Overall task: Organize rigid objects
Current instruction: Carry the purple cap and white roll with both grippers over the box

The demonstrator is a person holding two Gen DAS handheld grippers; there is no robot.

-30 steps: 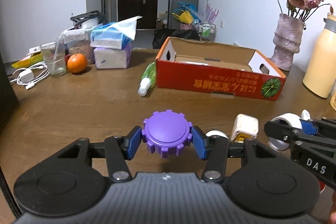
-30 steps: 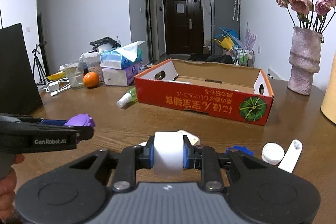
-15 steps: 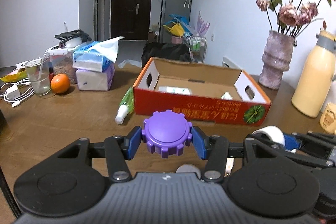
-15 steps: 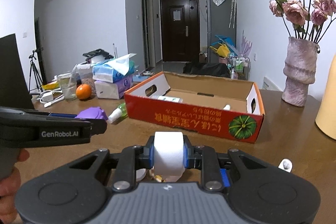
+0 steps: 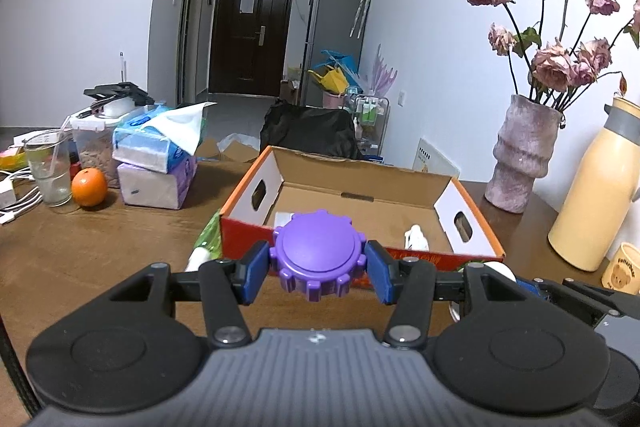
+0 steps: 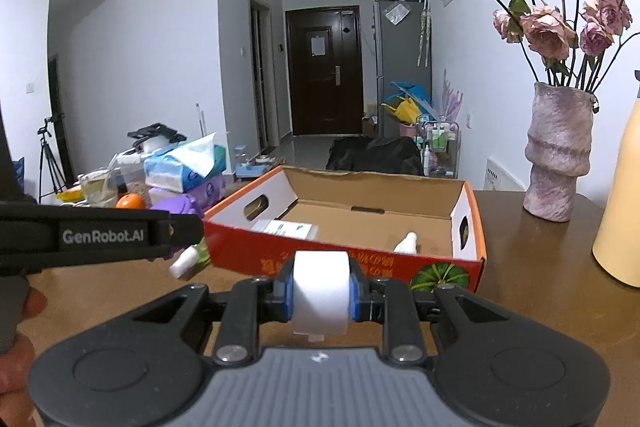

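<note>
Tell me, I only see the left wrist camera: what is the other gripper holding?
Observer: A white roll, clamped upright between the right gripper's jaws.
Operator: What is hiding behind my purple cap, inside the box?
Observer: A flat white packet lies on the box floor, near its left wall.
Operator: Is there a picture on the front of the box?
Observer: Yes, a green fruit picture, at the right end.

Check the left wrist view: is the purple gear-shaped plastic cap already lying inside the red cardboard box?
No, the purple gear-shaped cap is clamped in the left gripper, before the red cardboard box.
</note>
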